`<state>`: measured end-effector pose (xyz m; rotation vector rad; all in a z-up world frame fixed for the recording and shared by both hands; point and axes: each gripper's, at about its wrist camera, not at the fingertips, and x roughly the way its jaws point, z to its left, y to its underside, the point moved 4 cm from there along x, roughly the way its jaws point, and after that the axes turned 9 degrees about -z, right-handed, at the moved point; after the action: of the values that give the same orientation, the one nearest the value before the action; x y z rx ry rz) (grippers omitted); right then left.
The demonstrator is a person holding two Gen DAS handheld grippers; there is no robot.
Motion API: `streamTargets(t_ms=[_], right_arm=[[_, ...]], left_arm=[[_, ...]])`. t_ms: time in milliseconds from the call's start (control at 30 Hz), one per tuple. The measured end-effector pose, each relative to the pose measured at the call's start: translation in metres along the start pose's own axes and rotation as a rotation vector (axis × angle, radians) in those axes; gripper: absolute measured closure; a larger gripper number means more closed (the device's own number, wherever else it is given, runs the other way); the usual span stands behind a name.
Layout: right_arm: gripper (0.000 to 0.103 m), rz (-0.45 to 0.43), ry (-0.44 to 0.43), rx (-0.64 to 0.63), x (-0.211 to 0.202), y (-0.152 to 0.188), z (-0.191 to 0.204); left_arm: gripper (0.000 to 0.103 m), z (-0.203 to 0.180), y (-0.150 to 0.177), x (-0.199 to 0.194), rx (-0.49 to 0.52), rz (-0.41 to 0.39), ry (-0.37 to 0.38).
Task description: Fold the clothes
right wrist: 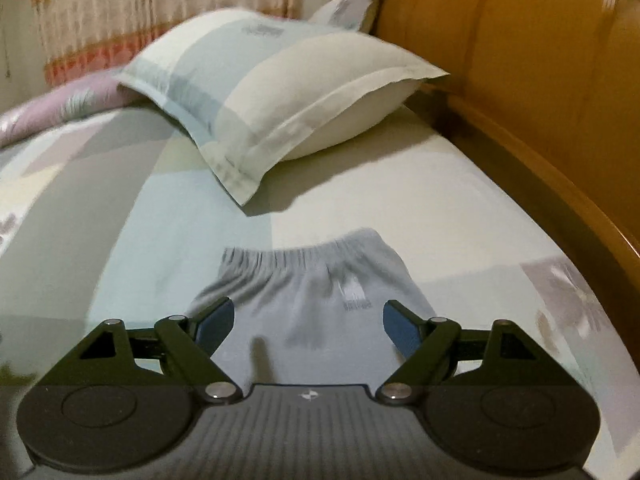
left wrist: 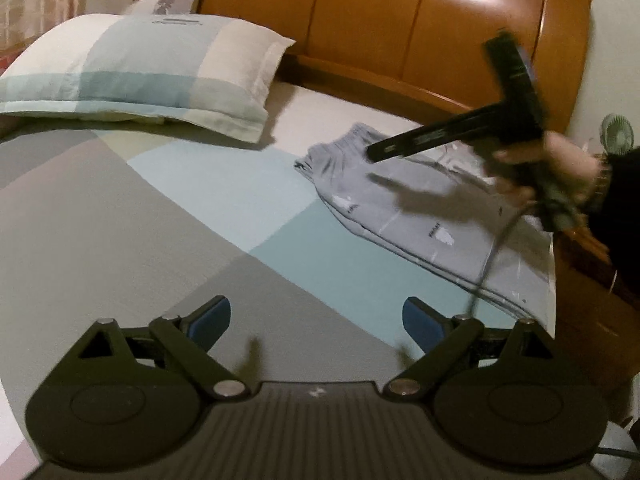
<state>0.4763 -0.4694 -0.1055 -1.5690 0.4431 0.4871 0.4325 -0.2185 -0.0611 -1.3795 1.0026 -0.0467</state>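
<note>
Grey printed shorts [left wrist: 420, 216] lie flat on the bed at the right of the left wrist view, elastic waistband toward the headboard. In the right wrist view the same shorts [right wrist: 316, 292] lie just ahead of my right gripper [right wrist: 308, 322], which hovers open over them with nothing between its blue pads. My left gripper [left wrist: 316, 320] is open above bare bedsheet, well to the left of the shorts, and holds nothing. The right gripper [left wrist: 384, 164], held by a hand [left wrist: 560, 164], shows blurred above the shorts in the left wrist view.
A patchwork bedsheet [left wrist: 160, 220] covers the bed. A pale pillow [left wrist: 140, 68] lies at the back left, a second one behind it. The wooden headboard [left wrist: 420, 20] runs along the far side. A lilac blanket [right wrist: 60, 108] and curtain sit at far left.
</note>
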Motion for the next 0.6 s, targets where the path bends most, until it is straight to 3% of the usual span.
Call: streamTargets(t_ms=[100, 200, 367, 500, 600], right_arm=[[0.018, 0.041, 0.007, -0.046, 0.032, 0.003, 0.005], [0.008, 0.047, -0.022, -0.025, 0.052, 0.003, 0.001], [0.006, 0.085, -0.072, 0.006, 0.052, -0.009, -0.001], [0.005, 0.031, -0.063, 0.033, 0.047, -0.022, -0.005], [0.000, 0.090, -0.050, 0.048, 0.070, -0.013, -0.004]], left_arm=[[0.009, 0.006, 0.003, 0.001, -0.014, 0.000, 0.002], [0.009, 0.011, 0.007, 0.003, -0.020, 0.011, -0.005], [0.009, 0.013, 0.008, -0.001, -0.024, 0.012, -0.016], [0.009, 0.011, 0.007, -0.005, -0.026, 0.003, -0.008], [0.009, 0.008, 0.007, -0.007, -0.034, 0.013, -0.014]])
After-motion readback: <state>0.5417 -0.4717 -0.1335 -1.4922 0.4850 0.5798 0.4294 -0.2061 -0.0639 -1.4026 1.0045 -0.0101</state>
